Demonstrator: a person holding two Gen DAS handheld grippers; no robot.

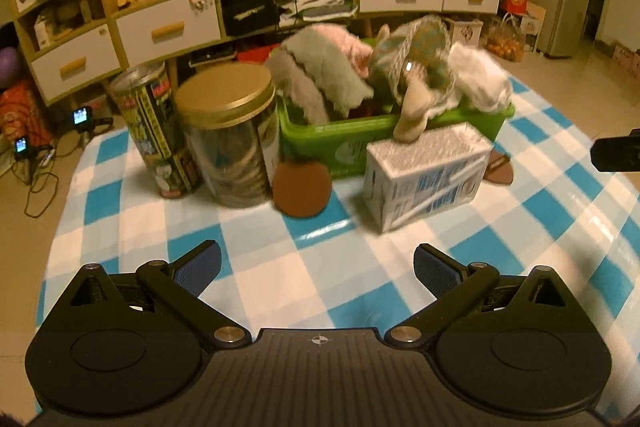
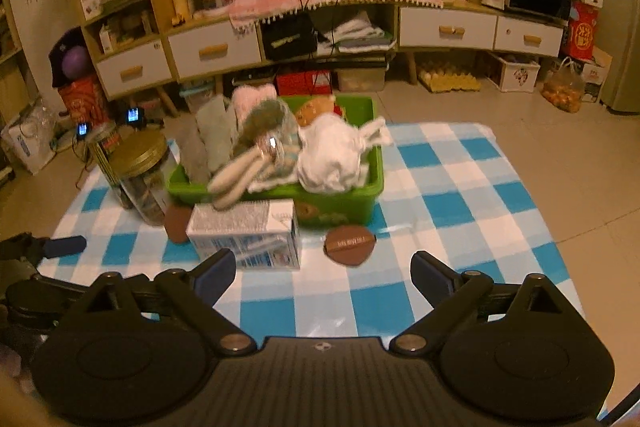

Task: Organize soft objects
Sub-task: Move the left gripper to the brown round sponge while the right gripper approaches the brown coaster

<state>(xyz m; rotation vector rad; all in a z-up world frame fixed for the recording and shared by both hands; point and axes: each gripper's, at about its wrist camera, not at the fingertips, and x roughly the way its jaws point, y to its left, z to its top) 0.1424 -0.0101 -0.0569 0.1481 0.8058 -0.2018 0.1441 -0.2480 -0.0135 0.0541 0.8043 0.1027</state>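
Left tool (image 1: 317, 265) spread wide, empty, above checkered counter (image 1: 280, 267) | soft toys (image 1: 400, 67) heaped in green bin (image 1: 340, 143) behind white box (image 1: 424, 175) | right tool (image 2: 323, 273) spread wide, empty | green bin (image 2: 340, 207) mid-counter, plush rabbit (image 2: 256, 155) draped over its rim

Two brown pads (image 2: 350, 242) (image 1: 302, 189), two jars (image 1: 230, 133) (image 1: 154, 131)

Soft toys (image 2: 280, 143) and cloths fill the green bin (image 2: 340, 205) — one toy's pale limb (image 2: 232, 183) droops over its rim.
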